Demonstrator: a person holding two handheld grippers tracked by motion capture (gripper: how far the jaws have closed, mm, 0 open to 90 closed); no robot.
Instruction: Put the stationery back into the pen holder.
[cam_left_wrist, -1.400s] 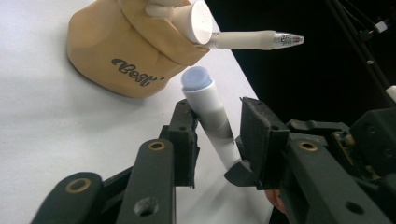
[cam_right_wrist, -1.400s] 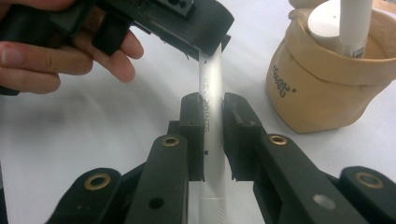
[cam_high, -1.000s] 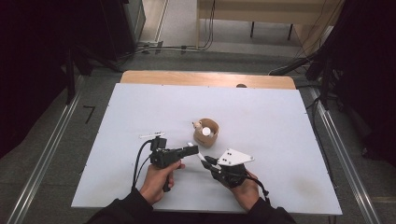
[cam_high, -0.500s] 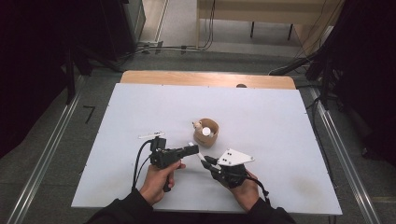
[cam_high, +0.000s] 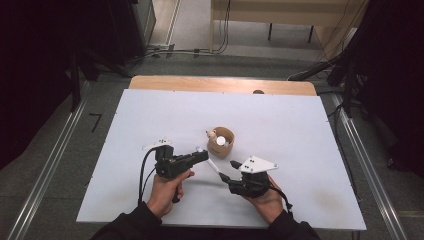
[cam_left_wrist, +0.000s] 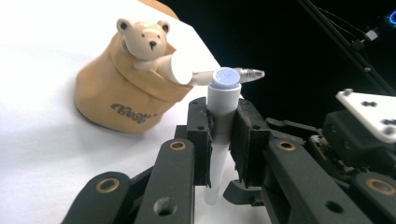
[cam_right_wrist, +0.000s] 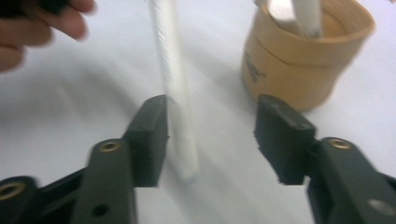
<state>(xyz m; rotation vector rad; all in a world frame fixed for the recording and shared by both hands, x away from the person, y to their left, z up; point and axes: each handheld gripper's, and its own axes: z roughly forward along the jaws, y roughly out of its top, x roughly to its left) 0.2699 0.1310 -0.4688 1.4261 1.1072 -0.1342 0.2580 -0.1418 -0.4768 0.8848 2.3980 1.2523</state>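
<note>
Black rubber-faced jaws of the left gripper (cam_left_wrist: 219, 140) are pressing from both sides on a white pen (cam_left_wrist: 218, 140), gripping it around its upper barrel just below the pale blue cap end, so that the rest of the barrel is hanging out below the jaws toward the desk (cam_high: 300, 130). Holding it near one end seems to be leaving the long free part reachable, and in the right gripper view that free part is slanting down between the jaws of the right gripper (cam_right_wrist: 210, 135), which are standing wide apart, the barrel lying close against the left-hand one without being squeezed. From the high view, the pen (cam_high: 212, 165) is bridging the gap between the two grippers, the left gripper (cam_high: 200, 156) carrying it and the right gripper (cam_high: 226, 172) pointing in at it from the other side, probably either to take it over or to pull a part off; which one I cannot tell. Just beyond them a tan cup-shaped holder (cam_high: 221, 142) with a small bear figure (cam_left_wrist: 142, 42) on its rim is sitting on the white desk, and another white pen (cam_left_wrist: 205, 73) is leaning out of it. Both hands are working near the desk's front edge, the left hand (cam_high: 164, 192) and the right hand (cam_high: 262, 200) wrapping the gripper handles.
</note>
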